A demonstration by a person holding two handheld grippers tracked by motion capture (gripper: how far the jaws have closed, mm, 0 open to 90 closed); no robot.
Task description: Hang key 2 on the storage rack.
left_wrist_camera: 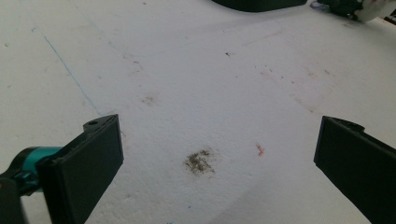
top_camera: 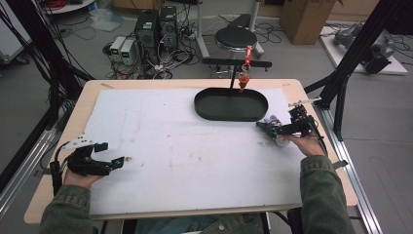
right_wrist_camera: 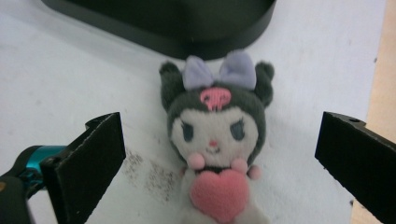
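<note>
Right tongs (right_wrist_camera: pixel 219 154): spread wide, jaws either side of the plush toy, touching nothing; at the right edge of the worktop in the high view (top_camera: pixel 272 128).
Plush toy (right_wrist_camera: pixel 215 140): small doll with dark ears, lilac bow, white face, pink heart at the chest; lying face up on the white sheet, between the right jaws, just beside the black tray; partly hidden by the gripper in the high view (top_camera: pixel 275 130).
Black tray (top_camera: pixel 231 104): oval, shallow, at the far middle of the worktop; its wall just behind the toy's head (right_wrist_camera: pixel 187 28).
Left tongs (left_wrist_camera: pixel 219 158): spread wide over bare, stained sheet, holding nothing; near the left front corner (top_camera: pixel 114 162), well apart from the toy.
Worktop (top_camera: pixel 68 131): pale wood, covered by a white sheet (top_camera: pixel 185 156) with brown smudges.
</note>
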